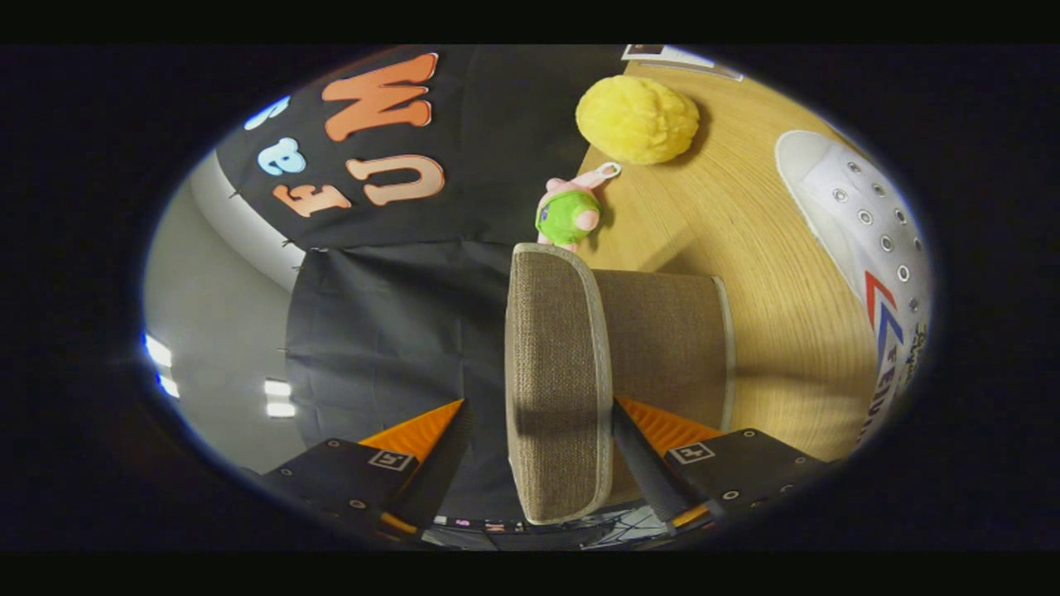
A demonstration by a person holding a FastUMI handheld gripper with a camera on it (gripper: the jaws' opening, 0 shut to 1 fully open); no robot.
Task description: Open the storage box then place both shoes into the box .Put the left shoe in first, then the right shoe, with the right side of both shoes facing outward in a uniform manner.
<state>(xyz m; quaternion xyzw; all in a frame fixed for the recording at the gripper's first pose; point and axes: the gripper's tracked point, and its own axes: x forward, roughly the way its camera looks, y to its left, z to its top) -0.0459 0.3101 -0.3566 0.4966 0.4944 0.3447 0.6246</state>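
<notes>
Between the jaws, storage box lid (pixel 559 381).

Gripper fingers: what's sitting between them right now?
In the gripper view, the storage box's brown fabric lid stands edge-on between the gripper fingers, which are spread around it.

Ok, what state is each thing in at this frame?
gripper: fingers either side of the lid, grip unclear
box lid: raised, edge-on between the fingers
white shoe: on the table, outside the box
plush toy: lying on the table
yellow ball: resting on the table
</notes>
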